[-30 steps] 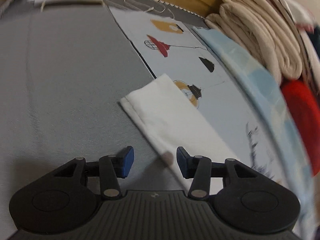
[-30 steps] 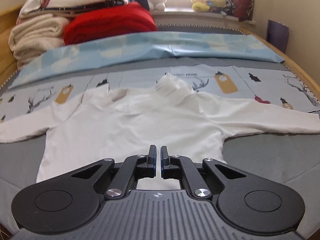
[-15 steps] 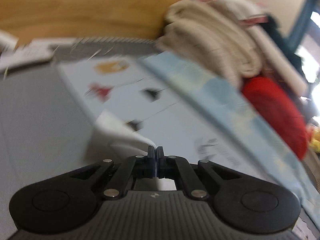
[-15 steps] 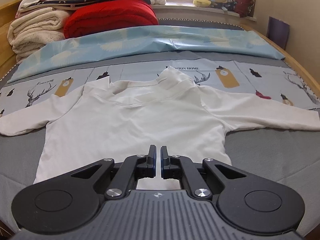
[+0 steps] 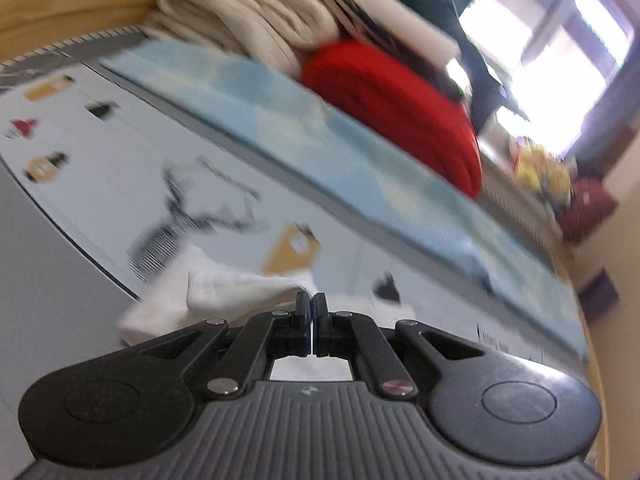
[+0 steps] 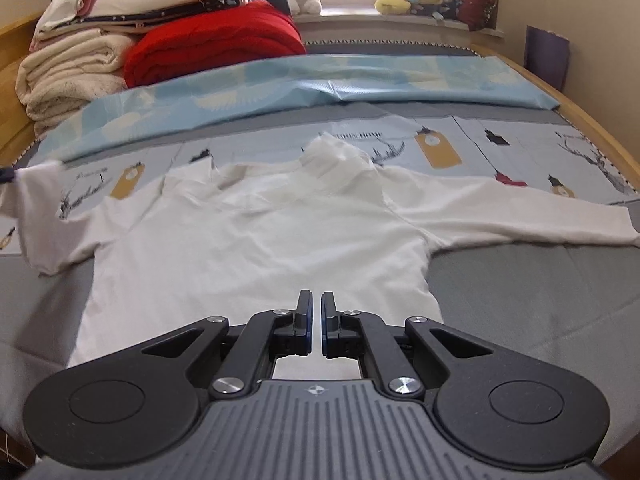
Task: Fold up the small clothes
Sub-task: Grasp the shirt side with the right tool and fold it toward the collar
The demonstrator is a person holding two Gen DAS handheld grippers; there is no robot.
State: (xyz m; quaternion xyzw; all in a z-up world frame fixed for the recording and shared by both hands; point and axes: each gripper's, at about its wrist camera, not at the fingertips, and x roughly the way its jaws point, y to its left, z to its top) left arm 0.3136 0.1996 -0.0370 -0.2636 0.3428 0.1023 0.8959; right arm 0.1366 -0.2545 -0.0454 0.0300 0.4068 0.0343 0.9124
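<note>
My left tongs point(image 5: 311, 307) are clamped on the cuff of the white shirt point(image 6: 256, 248), lifting that sleeve point(image 6: 44, 220) inward; right tongs point(image 6: 316, 306) together, empty. Shirt's flat on the bed point(image 6: 520, 280), and folding is barely started.

**Blur, edges and covered parts**

The left wrist view is smeared: the deer print on the bed sheet point(image 5: 192, 216), the toys on the windowsill point(image 5: 540, 172) and the red blanket point(image 5: 400, 108) have no sharp outlines. The white sleeve point(image 5: 224, 292) passes behind the left tool point(image 5: 311, 308), so where the pads meet cloth is hidden. In the right wrist view, the white shirt point(image 6: 256, 248) has its hem covered by the right tool point(image 6: 316, 312), and its lifted sleeve end reaches the left edge.
</note>
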